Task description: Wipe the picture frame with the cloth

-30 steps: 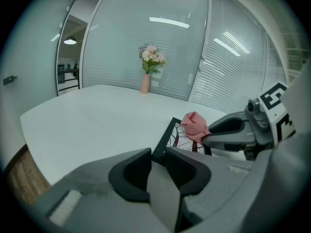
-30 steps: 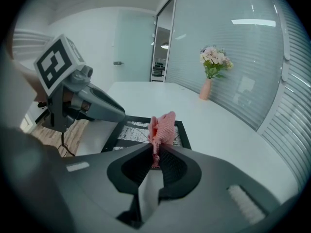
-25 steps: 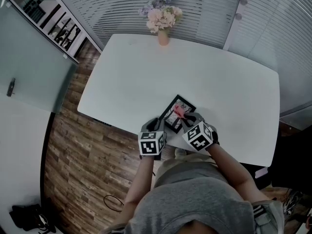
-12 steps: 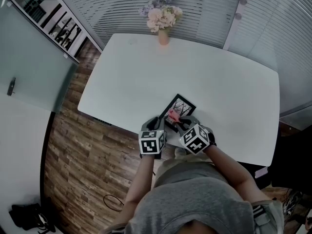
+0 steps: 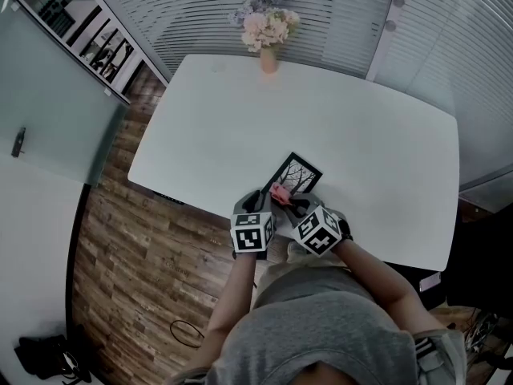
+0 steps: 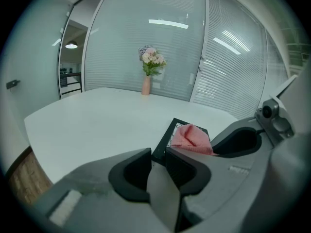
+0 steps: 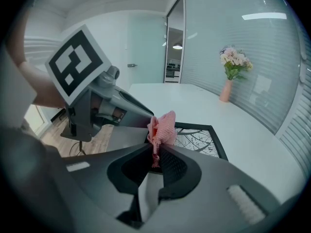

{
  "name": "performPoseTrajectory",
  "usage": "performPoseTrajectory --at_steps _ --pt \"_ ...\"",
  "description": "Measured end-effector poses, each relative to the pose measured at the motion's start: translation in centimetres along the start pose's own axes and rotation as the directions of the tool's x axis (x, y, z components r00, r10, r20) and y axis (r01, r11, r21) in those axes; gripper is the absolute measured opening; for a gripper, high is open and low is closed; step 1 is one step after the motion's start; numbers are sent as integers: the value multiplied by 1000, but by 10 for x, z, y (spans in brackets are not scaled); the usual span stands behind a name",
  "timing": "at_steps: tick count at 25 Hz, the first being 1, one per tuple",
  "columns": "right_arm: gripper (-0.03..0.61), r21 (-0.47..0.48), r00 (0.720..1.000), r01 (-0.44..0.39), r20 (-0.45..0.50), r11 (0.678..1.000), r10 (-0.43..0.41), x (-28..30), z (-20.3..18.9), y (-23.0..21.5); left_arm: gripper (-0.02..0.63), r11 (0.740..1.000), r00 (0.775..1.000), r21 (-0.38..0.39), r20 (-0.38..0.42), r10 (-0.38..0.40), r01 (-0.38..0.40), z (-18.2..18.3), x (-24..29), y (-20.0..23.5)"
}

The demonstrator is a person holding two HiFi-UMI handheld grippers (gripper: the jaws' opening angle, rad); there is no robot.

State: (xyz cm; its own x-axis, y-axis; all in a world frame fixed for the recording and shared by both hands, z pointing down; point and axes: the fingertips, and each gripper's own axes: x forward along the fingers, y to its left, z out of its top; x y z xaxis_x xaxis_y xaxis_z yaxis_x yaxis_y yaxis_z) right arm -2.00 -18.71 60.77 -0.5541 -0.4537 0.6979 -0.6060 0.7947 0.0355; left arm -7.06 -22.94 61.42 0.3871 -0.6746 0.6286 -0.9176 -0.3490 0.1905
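Note:
A black picture frame (image 5: 296, 173) with a tree print lies flat on the white table (image 5: 361, 127), close to its front edge. My left gripper (image 5: 258, 205) is shut on the frame's near left corner; in the left gripper view the black frame edge (image 6: 164, 139) runs in between the jaws of my left gripper (image 6: 158, 155). My right gripper (image 5: 286, 205) is shut on a bunched pink cloth (image 5: 280, 192), which rests over the near end of the frame. In the right gripper view the cloth (image 7: 163, 125) sticks up out of my right gripper (image 7: 155, 155), with the frame (image 7: 197, 140) just beyond.
A pink vase of flowers (image 5: 268, 37) stands at the table's far edge. Wooden floor (image 5: 136, 255) lies to the left below the table. A glass wall with blinds (image 5: 321, 6) runs behind. The table's front edge passes right under both grippers.
My right gripper has slid the pink cloth leftward and toward me along the frame, uncovering more of the print. The left gripper and the frame have stayed put.

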Motion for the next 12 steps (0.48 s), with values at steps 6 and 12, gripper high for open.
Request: performPoseTrajectory --at_steps 6,12 --pt "40 30 999 31 10 999 -32 -1 0 0 78 1000 1000 7 9 0 -1 1 0 0" --pt "43 87 994 83 62 993 -89 -13 4 -1 78 1000 1000 14 27 -2 2 2 -4 -1"
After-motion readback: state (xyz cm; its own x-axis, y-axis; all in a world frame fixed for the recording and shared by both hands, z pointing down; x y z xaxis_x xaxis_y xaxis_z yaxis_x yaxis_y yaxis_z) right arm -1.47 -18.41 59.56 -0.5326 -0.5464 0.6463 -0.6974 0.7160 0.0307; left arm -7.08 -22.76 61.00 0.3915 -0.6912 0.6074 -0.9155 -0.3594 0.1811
